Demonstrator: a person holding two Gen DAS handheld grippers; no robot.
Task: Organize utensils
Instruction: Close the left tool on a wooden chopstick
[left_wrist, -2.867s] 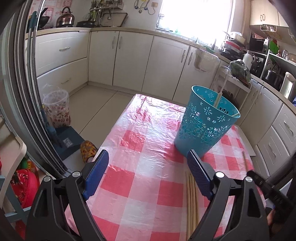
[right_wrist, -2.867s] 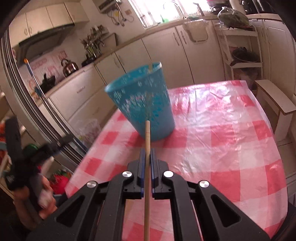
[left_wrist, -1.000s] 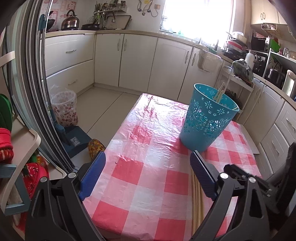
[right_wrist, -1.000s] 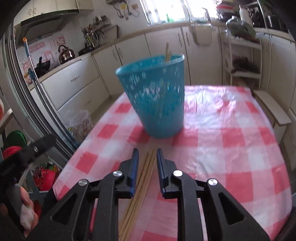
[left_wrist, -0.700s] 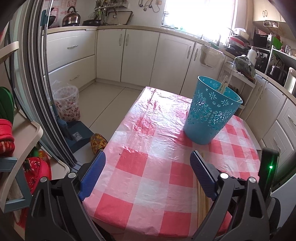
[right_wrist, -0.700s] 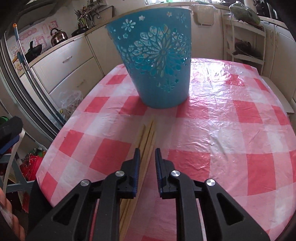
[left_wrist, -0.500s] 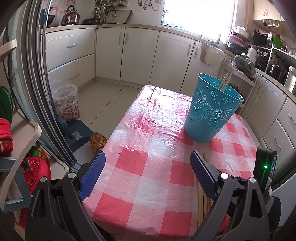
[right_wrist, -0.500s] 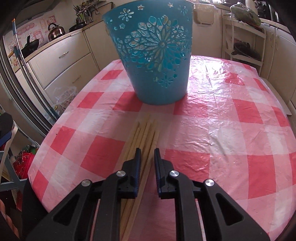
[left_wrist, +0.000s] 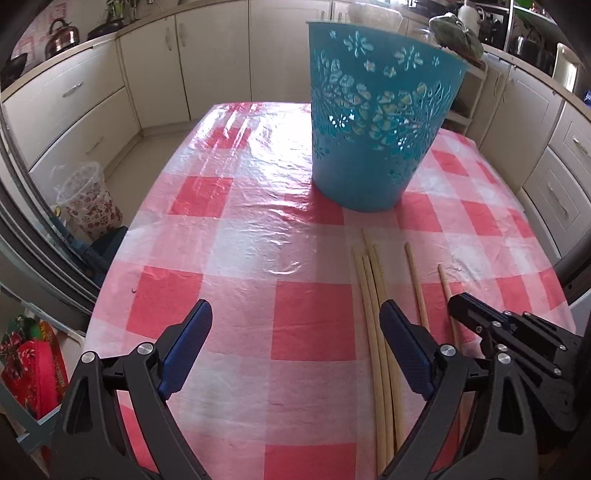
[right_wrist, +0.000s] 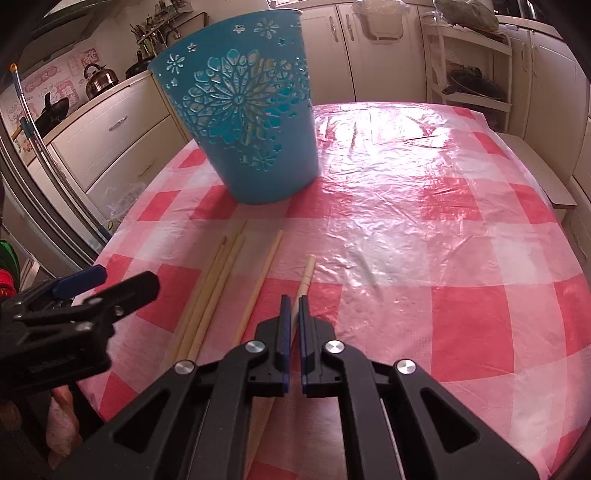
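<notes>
My right gripper (right_wrist: 291, 310) is clamped on one skinny wooden chopstick (right_wrist: 306, 273) that lies just ahead of the pads on the checkered tablecloth (right_wrist: 461, 240), left gripper (left_wrist: 295, 343) wide apart over nothing; it's light, stiff and roll-prone, so I'd pinch mid-shaft.
</notes>
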